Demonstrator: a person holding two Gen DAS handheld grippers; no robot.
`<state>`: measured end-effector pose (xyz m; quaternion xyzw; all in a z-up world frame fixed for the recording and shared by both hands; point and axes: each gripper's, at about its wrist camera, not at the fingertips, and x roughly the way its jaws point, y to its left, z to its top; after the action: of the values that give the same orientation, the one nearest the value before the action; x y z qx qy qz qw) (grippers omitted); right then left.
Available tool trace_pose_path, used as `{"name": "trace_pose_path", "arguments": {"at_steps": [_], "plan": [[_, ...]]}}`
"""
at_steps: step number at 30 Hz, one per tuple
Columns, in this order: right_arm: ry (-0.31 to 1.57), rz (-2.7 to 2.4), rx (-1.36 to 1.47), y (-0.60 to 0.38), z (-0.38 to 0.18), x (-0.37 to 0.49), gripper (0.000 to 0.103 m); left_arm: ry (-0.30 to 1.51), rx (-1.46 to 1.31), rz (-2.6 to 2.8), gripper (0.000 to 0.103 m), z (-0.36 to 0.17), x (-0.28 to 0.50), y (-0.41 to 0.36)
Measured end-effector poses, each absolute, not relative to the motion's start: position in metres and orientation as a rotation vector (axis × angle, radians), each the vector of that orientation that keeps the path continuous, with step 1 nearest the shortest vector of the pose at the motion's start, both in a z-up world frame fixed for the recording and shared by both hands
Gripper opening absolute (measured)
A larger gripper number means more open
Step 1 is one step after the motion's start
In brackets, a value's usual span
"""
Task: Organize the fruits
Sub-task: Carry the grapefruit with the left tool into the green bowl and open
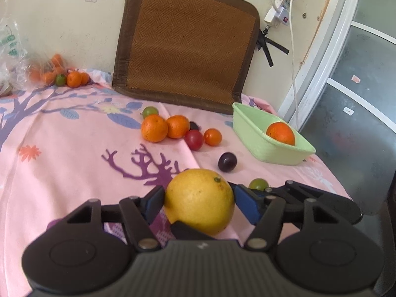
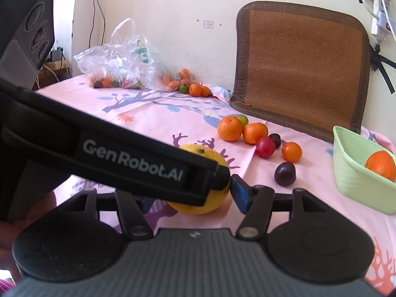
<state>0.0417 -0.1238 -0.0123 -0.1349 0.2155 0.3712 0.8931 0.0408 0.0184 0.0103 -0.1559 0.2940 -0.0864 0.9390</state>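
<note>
My left gripper (image 1: 199, 199) has its blue pads against both sides of a large yellow citrus fruit (image 1: 199, 200) resting on the pink cloth. The same fruit shows in the right wrist view (image 2: 212, 199), partly hidden by the left gripper's black body (image 2: 138, 163). My right gripper (image 2: 193, 198) is open just behind it, empty. A light green basket (image 1: 252, 133) at the right holds one orange (image 1: 281, 133). Loose oranges (image 1: 154, 128), a red fruit (image 1: 194, 139), a dark plum (image 1: 227, 161) and green fruits (image 1: 258, 184) lie in the middle.
A brown woven mat (image 1: 188, 42) leans on the back wall. A clear plastic bag (image 2: 123, 57) with more oranges (image 1: 74, 79) lies at the back left. A power strip and cable (image 1: 284, 2) hang at right. The table edge (image 1: 339, 178) runs close behind the basket.
</note>
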Motion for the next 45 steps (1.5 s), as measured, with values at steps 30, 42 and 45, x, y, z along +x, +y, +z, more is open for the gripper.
{"name": "trace_pose_path", "arguments": {"at_steps": [30,42,45], "plan": [[0.345,0.422,-0.156,-0.232,-0.001,0.185,0.066,0.664,-0.213,-0.352,0.067,0.037,0.226,-0.115],[0.220,0.416,-0.082,-0.246,0.012,0.154,0.065,0.496,-0.277,-0.288,0.067,0.078,0.161,-0.056],[0.224,0.447,-0.041,-0.247,0.012,0.135,0.064,0.482,-0.261,-0.184,0.067,0.077,0.130,-0.023]]}}
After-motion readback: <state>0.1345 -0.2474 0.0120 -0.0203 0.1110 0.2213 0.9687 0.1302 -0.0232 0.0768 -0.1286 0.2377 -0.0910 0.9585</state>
